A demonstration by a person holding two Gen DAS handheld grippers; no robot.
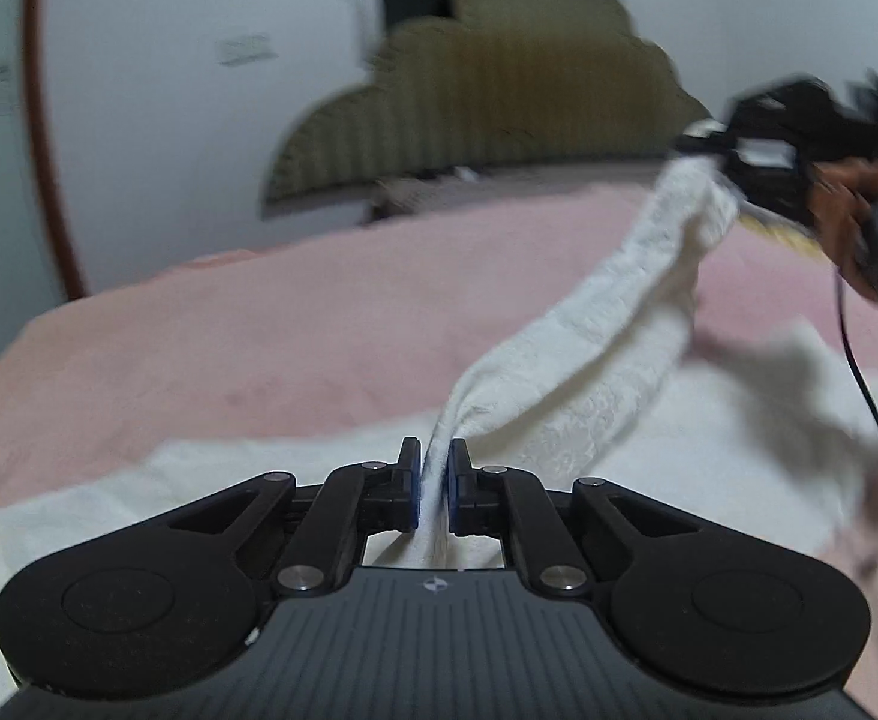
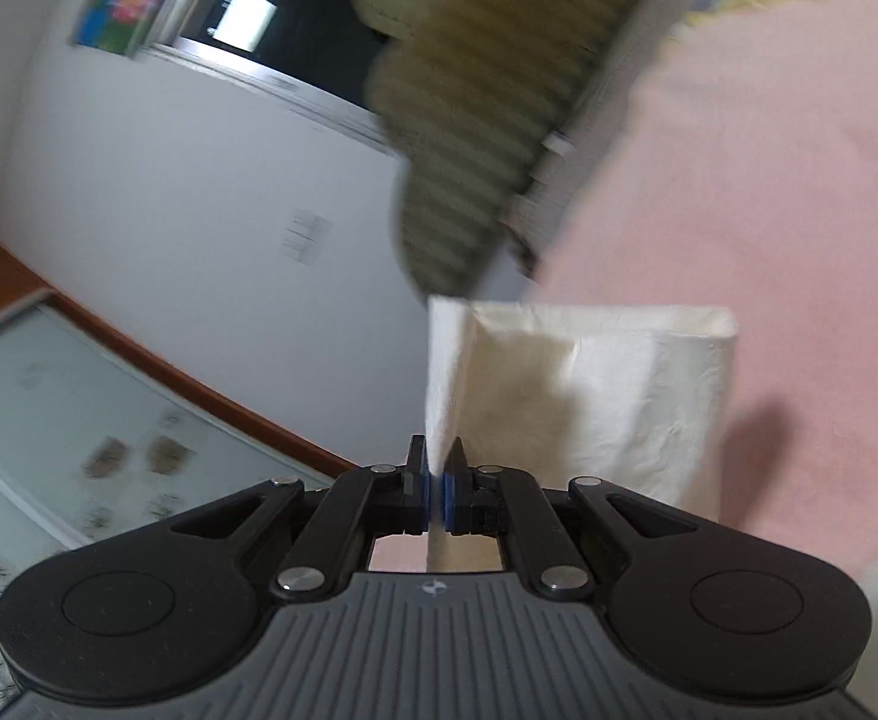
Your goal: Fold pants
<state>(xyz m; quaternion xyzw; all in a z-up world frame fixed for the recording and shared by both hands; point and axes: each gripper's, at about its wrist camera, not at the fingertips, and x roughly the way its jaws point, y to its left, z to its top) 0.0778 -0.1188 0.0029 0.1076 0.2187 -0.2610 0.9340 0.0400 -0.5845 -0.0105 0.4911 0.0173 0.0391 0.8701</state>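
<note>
Your left tool [image 1: 435,483], at the bottom centre of the left wrist view, is pinched tight on an edge of the white pants [image 1: 589,372], its blue pads pressing the cloth from both sides. From there the fabric rises in a taut band toward the upper right of the frame, where your right tool [image 1: 709,141] grips its far end, a hand [image 1: 859,204] wrapped round the handle and a black cable [image 1: 859,360] trailing below. The rest of the pants lies spread on the pink bed [image 1: 259,330] across the lower part of the picture. In the right wrist view, your right tool [image 2: 436,489] is clamped narrow on a folded white edge of the pants [image 2: 589,396], which hangs open like a sleeve at centre frame. A ribbed olive headboard [image 1: 499,90] stands behind the bed, blurred.
</note>
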